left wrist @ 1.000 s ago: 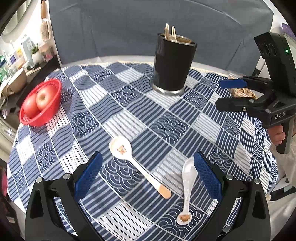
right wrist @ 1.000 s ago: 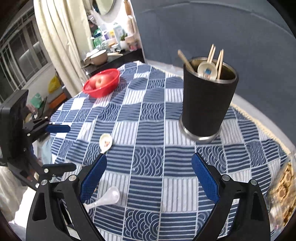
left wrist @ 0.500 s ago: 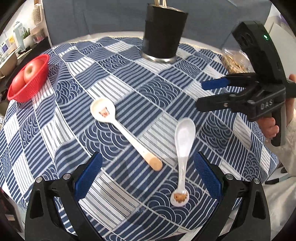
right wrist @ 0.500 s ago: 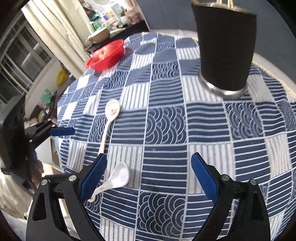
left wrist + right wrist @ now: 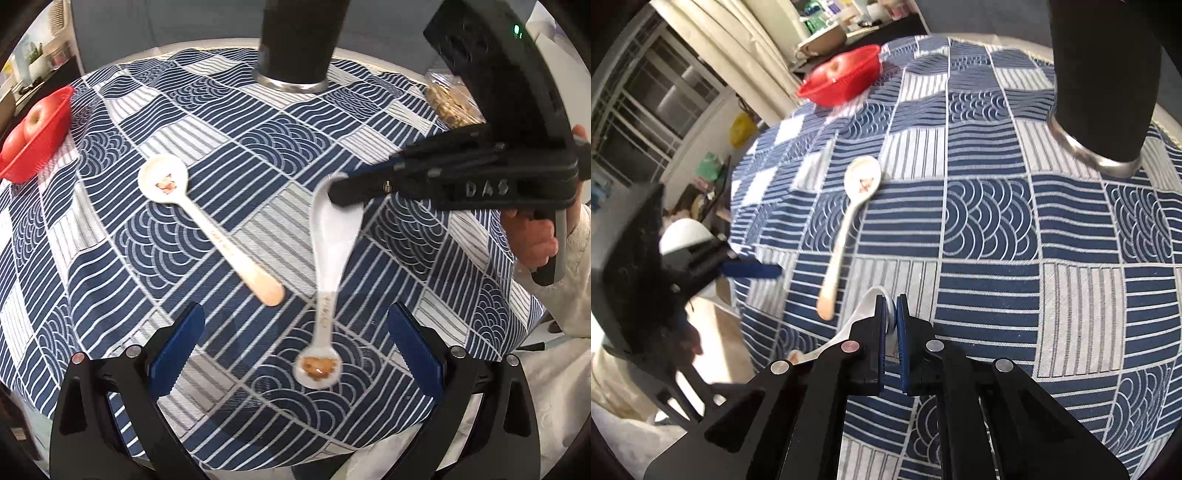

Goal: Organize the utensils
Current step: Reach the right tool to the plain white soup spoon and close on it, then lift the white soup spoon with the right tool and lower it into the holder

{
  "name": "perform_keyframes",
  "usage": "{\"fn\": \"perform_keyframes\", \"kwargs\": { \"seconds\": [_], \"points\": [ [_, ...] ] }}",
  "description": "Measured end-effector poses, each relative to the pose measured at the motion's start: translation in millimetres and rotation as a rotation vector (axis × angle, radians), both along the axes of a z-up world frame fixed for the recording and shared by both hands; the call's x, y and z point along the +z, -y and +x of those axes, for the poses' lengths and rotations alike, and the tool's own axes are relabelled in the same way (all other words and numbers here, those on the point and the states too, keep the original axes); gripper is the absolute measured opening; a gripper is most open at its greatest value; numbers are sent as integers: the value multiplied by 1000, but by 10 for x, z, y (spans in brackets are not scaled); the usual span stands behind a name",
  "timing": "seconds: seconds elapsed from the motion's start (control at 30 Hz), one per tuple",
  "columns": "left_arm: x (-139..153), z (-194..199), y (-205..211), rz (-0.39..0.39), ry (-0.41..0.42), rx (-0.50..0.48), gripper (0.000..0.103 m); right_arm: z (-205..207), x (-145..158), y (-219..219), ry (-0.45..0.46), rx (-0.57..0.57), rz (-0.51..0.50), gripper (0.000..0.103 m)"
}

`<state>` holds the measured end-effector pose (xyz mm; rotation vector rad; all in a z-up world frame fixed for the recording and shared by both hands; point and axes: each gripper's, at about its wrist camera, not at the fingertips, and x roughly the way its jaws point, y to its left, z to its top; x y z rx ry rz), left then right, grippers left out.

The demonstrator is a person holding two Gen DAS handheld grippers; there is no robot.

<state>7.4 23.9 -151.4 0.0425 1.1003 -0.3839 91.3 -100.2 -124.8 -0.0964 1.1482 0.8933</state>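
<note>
Two white ceramic spoons are on the blue patterned tablecloth (image 5: 280,147). My right gripper (image 5: 892,310) is shut on the bowl rim of the near spoon (image 5: 330,258); in the left wrist view its dark jaw tip (image 5: 343,194) covers that bowl. The spoon's handle end (image 5: 317,365) points toward my left gripper. The other spoon (image 5: 207,225), also in the right wrist view (image 5: 849,221), lies free to the left. My left gripper (image 5: 291,339) is open and empty, its blue pads either side of the held spoon's handle. The black utensil cup (image 5: 299,40) stands at the far side.
A red basket with apples (image 5: 33,136) sits at the table's left edge. A bag of snacks (image 5: 450,99) lies at the far right. The table's front edge falls away just under my left gripper.
My right gripper has come down and closed on the bowl of the near spoon. Both cameras have moved lower and closer to the spoons; the cup has slid up out of view.
</note>
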Motion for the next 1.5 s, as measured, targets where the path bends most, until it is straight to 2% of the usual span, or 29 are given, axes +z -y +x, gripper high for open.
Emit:
{"fn": "perform_keyframes", "kwargs": {
  "seconds": [0.03, 0.13, 0.17, 0.2, 0.23, 0.27, 0.4, 0.5, 0.63, 0.77, 1.2, 1.5],
  "points": [
    [2, 3, 18, 1, 2, -2, 96, 7, 44, 12, 6, -5, 9, 6],
    [10, 28, 82, -18, -8, -26, 75, 14, 174, 84, 19, -12, 44, 6],
    [0, 50, 102, -30, -27, -38, 59, 19, 216, 107, 20, -14, 60, 6],
    [-16, 78, 121, -38, -48, -45, 34, 17, 272, 142, 20, -14, 83, 6],
    [-20, 95, 140, -38, -58, -51, 24, 15, 312, 161, 26, -17, 96, 6],
    [-6, 113, 166, -34, -57, -57, 19, 13, 351, 174, 32, -19, 104, 6],
    [124, 156, 276, -50, -40, -107, 15, 20, 505, 252, 71, -37, 109, 7],
    [232, 232, 365, -31, -21, -140, 15, 44, 618, 338, 99, -63, 113, 7],
    [420, 402, 481, -16, 8, -182, 15, 66, 868, 463, 200, -104, 94, 6],
    [672, 622, 623, 6, 64, -243, 15, 170, 1100, 588, 259, -138, 87, 6],
    [1539, 1393, 879, -46, 201, -441, 14, 492, 2020, 884, 468, -346, 49, 6],
    [1975, 1897, 928, -80, 280, -581, 14, 752, 2552, 887, 593, -463, -17, 6]
  ]
}}
